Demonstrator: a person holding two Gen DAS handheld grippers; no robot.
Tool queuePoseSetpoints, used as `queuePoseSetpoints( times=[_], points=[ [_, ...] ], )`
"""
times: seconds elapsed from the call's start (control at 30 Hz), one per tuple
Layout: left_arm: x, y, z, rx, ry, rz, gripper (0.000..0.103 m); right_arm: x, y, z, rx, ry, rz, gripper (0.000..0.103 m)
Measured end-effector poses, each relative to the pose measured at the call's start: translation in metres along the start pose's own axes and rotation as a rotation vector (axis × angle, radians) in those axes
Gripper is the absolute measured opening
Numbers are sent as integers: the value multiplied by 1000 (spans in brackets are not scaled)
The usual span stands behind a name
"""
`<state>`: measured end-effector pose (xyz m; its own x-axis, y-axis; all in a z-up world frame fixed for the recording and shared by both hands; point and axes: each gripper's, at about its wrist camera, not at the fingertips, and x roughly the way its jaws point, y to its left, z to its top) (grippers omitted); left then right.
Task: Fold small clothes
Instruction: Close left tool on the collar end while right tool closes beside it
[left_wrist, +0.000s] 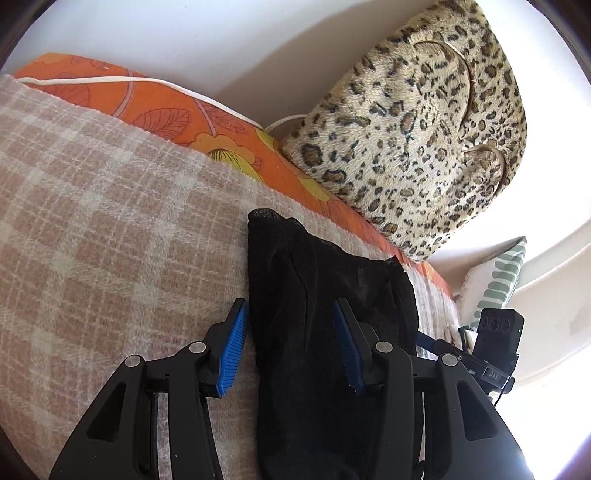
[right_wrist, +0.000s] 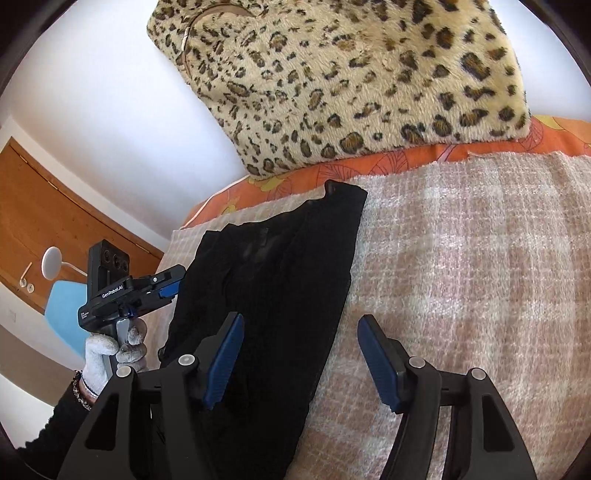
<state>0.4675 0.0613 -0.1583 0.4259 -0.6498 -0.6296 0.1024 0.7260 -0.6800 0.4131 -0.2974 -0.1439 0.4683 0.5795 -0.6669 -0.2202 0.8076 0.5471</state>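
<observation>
A small black sheer garment (left_wrist: 325, 314) lies flat on a pink and cream checked blanket (left_wrist: 103, 229); it also shows in the right wrist view (right_wrist: 273, 295). My left gripper (left_wrist: 291, 314) is open, its jaws astride the garment's left edge, with the right finger over the cloth. My right gripper (right_wrist: 301, 326) is open, its jaws astride the garment's right edge, left finger over the cloth, right finger over the blanket (right_wrist: 461, 258). The left gripper's body (right_wrist: 125, 291), held in a gloved hand, shows at the left of the right wrist view.
A leopard-print cushion (left_wrist: 417, 122) stands at the head of the bed on an orange floral sheet (left_wrist: 166, 110); it also shows in the right wrist view (right_wrist: 351, 81). A green striped pillow (left_wrist: 495, 280) lies beyond the bed's right side. A wooden door (right_wrist: 48, 210) is at the left.
</observation>
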Motion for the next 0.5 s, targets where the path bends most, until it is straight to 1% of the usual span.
queuePoseSetpoints(
  times=[0.03,0.1,0.17,0.23,0.27,0.3,0.33,0.4,0.43,0.47,0.5],
  points=[
    [1,2,5,-10,-2,-7,43,2,-2,6,4,1,6,68],
    [3,7,14,-32,-8,-20,43,6,-5,16,12,1,23,67],
    [6,9,21,-40,-10,-24,38,10,-9,27,18,0,34,66],
    [10,11,26,-30,-1,-14,24,12,-12,36,30,-3,39,66],
    [13,10,28,-19,5,-11,22,13,-14,40,37,-5,43,65],
    [15,9,30,-6,7,-1,15,15,-16,44,43,-5,46,65],
    [17,8,31,10,7,13,5,16,-17,47,48,-6,51,64],
    [20,5,32,45,1,39,3,20,-19,52,60,-9,53,61],
    [20,2,33,69,-3,54,2,22,-19,55,64,-6,44,54],
    [19,-3,35,97,-12,67,1,25,-19,56,64,-2,29,37],
    [16,-7,37,122,-27,75,1,28,-18,58,62,10,15,29]
  ],
)
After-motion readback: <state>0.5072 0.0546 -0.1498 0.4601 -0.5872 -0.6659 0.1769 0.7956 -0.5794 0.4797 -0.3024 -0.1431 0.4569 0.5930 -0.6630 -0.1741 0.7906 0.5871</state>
